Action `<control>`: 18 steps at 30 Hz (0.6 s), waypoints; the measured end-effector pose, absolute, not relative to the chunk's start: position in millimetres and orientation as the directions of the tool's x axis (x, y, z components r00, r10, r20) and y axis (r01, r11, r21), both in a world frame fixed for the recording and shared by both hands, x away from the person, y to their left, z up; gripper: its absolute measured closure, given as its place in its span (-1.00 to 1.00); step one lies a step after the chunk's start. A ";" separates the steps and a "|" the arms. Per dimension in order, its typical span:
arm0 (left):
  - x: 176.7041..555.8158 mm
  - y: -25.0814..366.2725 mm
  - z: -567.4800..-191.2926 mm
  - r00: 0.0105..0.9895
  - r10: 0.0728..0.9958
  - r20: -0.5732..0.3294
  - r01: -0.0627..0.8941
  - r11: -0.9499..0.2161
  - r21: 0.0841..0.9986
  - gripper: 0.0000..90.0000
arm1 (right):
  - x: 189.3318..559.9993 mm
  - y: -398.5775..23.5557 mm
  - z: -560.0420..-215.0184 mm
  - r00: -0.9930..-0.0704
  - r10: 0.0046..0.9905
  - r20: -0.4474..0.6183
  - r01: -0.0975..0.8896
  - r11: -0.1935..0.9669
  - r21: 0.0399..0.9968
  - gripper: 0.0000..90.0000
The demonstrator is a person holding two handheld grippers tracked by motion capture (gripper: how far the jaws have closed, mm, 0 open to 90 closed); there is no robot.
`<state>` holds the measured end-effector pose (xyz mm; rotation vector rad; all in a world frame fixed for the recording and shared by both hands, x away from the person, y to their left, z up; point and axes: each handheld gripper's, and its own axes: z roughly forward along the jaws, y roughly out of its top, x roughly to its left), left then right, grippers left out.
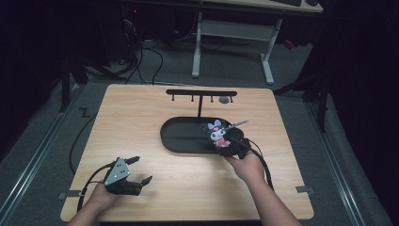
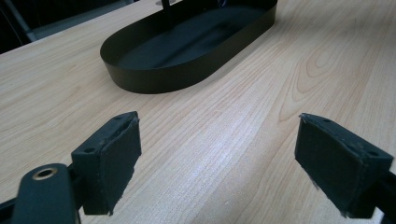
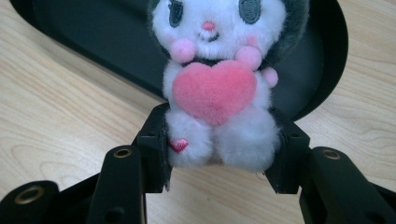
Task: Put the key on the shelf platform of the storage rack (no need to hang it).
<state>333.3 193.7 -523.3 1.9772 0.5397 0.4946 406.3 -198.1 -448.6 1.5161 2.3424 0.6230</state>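
Plush toy [image 3: 215, 93] clamped in right hand-held gripper [image 3: 219, 154] over tray [image 1: 181, 136]

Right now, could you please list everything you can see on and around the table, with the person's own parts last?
Table: one, light wood, centre of the high view.
Oval tray: one, black, middle of the table.
Hook rack: one, black T-shaped stand with pegs, rising from the tray's far side.
Plush toy: one, white and dark grey with a pink heart, held over the tray's right end.
Metal clip: one, silver, sticking out from the toy's top.
Desk frame: one, white legs, on the floor beyond the table.
Cables: several, black, on the floor at the far left.
Left gripper: one, black, open, near the table's front left.
Right gripper: one, black, closed on the plush toy.
Hands: two, one on each gripper.
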 end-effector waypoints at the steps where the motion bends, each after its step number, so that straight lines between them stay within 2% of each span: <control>1: 333.3 193.7 -523.3 0.818 0.565 0.113 0.161 -0.413 0.896 -0.66 | 407.5 -197.7 -449.0 -0.405 0.914 0.002 0.793 0.350 0.499 0.12; 18: 333.4 193.9 -523.2 0.818 0.564 0.112 0.162 -0.413 0.896 -0.66 | 431.8 -186.5 -457.6 -0.390 0.921 -0.003 0.802 0.342 0.490 0.12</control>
